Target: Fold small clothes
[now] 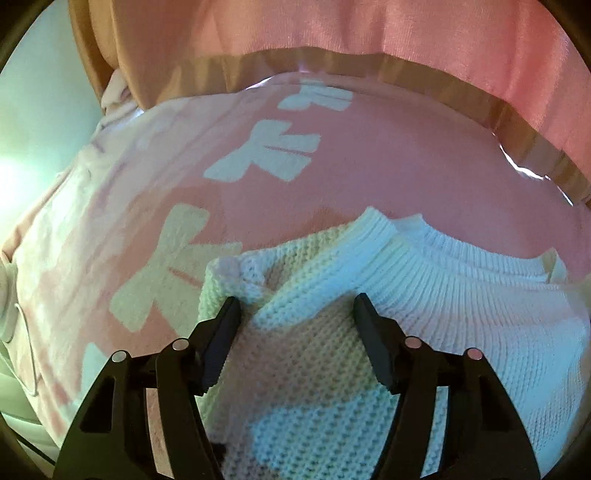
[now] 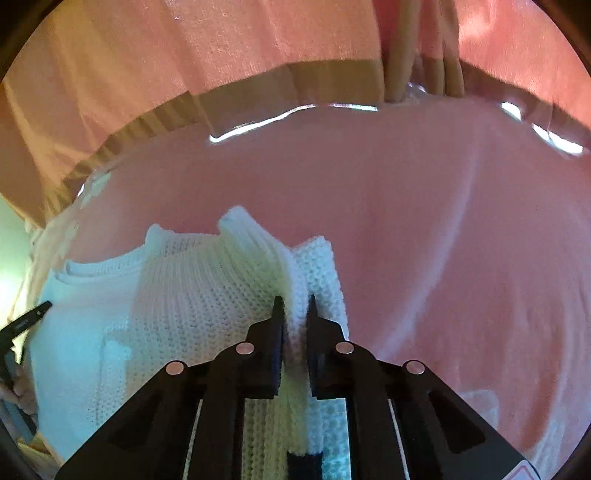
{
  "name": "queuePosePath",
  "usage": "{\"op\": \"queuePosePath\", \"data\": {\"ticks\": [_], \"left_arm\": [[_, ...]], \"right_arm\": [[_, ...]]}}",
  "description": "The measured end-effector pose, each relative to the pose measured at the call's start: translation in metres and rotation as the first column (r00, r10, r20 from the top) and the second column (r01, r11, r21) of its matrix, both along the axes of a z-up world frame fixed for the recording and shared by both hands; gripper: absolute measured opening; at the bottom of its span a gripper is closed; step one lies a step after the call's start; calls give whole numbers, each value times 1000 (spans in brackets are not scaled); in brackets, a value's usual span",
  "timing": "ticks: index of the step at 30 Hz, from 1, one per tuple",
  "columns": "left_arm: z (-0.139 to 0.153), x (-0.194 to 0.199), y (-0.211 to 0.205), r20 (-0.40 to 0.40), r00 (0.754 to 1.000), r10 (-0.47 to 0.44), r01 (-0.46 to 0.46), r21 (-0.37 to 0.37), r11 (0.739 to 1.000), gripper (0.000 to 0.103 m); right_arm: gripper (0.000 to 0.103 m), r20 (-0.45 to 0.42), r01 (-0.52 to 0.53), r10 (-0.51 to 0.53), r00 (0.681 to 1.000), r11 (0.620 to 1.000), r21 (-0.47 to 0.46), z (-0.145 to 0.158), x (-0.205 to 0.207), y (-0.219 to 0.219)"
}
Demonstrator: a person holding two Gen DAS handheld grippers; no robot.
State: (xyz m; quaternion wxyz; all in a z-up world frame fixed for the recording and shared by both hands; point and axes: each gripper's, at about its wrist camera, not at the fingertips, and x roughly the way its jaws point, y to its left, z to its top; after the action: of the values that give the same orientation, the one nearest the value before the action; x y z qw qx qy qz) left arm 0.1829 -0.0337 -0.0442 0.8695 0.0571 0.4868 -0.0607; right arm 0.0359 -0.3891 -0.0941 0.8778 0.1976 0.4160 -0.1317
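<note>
A white knit sweater (image 1: pixel 443 314) lies on a pink cloth with white bow prints (image 1: pixel 266 151); its ribbed collar (image 1: pixel 406 251) faces away from me. My left gripper (image 1: pixel 297 306) stands wide over the sweater's left shoulder. A rumpled fold lies between its fingers, and the pads do not visibly squeeze it. In the right wrist view the sweater (image 2: pixel 147 314) fills the lower left. My right gripper (image 2: pixel 294 306) is shut on a raised ridge of its knit beside the collar. The left gripper's finger (image 2: pixel 33 317) shows at the left edge.
The pink cloth (image 2: pixel 443 240) spreads wide to the right under a glossy clear sheet. A brown striped edge (image 1: pixel 406 74) borders it at the back, with pink fabric (image 1: pixel 369 29) hanging behind. A hand (image 2: pixel 22 391) shows at the far left.
</note>
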Motion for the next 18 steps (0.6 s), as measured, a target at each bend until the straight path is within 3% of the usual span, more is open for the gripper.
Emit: {"op": "queuePosePath", "data": {"ticks": [6, 8, 9, 10, 18], "left_arm": [[26, -23, 5, 47, 998, -29, 31, -45, 999, 61], [32, -32, 7, 73, 997, -31, 33, -24, 999, 61], [35, -36, 8, 77, 996, -39, 41, -24, 999, 62], [36, -40, 9, 77, 996, -45, 47, -21, 999, 62], [32, -62, 23, 47, 997, -54, 55, -15, 998, 68]], "right_arm": [[16, 72, -29, 33, 997, 998, -63, 39, -28, 26], [28, 70, -35, 40, 997, 997, -69, 43, -43, 29], [42, 62, -31, 34, 998, 998, -61, 42, -53, 30], [50, 56, -26, 29, 998, 998, -58, 41, -52, 33], [56, -6, -16, 16, 1000, 999, -45, 20, -66, 34]]}}
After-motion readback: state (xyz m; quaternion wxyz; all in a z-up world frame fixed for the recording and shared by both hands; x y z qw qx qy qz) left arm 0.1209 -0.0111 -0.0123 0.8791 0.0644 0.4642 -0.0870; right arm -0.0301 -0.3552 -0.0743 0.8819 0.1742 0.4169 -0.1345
